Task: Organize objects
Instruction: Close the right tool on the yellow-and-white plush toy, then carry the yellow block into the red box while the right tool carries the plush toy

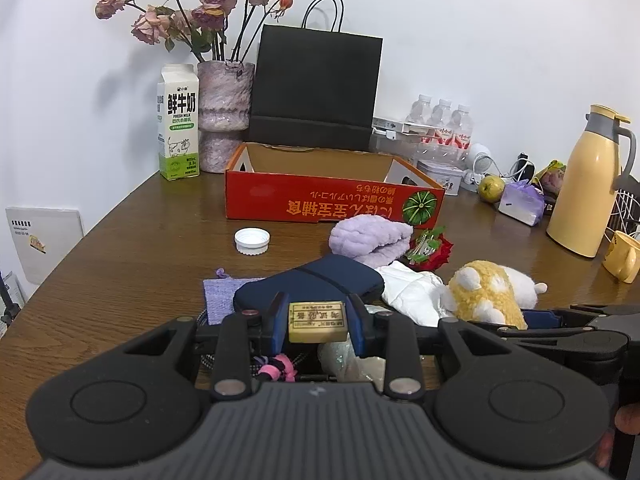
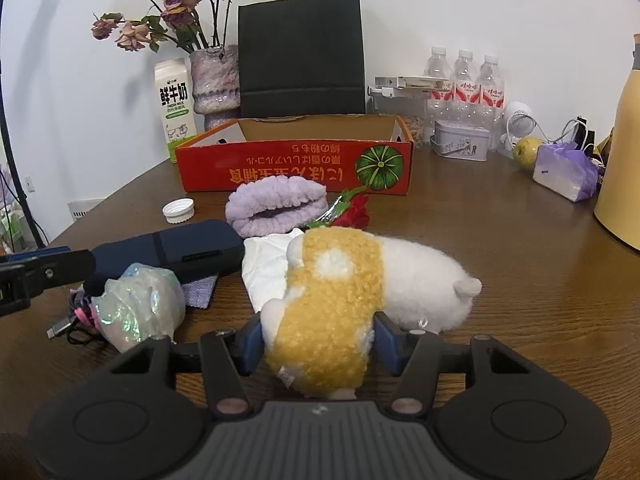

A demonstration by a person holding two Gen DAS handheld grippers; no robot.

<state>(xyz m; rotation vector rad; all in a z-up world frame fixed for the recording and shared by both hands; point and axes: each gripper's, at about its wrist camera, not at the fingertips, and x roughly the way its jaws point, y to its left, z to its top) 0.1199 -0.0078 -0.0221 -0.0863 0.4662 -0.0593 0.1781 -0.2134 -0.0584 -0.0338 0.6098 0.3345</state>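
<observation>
Milk carton (image 1: 178,122): far left by the wall, printed "鲜牛奶 FRESH MILK" with a cow drawing.
Vase (image 1: 224,114): just right of the carton, mottled pink, holding dried roses (image 1: 208,4).
Paper bag (image 1: 316,88): black, upright behind the box.
Cardboard box (image 1: 332,200): red, open-topped, orange writing upside down beside a green pumpkin picture.
Bottle cap (image 1: 252,241): white, alone before the box.
Left gripper (image 1: 318,322): clamped on a tan eraser (image 1: 317,321) (its stamped print is too small to read).
Right gripper (image 2: 318,346): blue pads against the yellow end of a plush toy (image 2: 352,280), which lies on the bench.
Water bottles (image 2: 464,76): three, red labels, unreadable.
Bench (image 2: 500,248): dark wood grain.
Room: plain white walls meeting in a corner.
</observation>
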